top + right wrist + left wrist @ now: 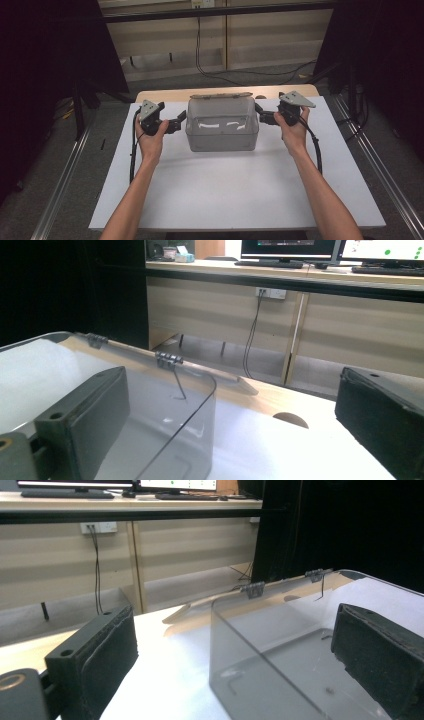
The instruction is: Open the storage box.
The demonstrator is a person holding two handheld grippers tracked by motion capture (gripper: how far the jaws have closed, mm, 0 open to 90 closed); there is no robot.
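At the far middle of the white table (235,190) sits a clear hinged plastic box (222,131), lid open. The left gripper (181,119) and right gripper (260,115) flank it, each with jaws apart astride a side wall, one jaw inside. This looks like the grasping step; next, both should likely close evenly on the walls before lifting.

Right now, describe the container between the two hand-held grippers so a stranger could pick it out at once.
Find the white table and look toward its far edge, midway between the left hand-held gripper and the right hand-held gripper. There sits the clear plastic box. It is see-through and rectangular, with small grey hinges along its back rim.
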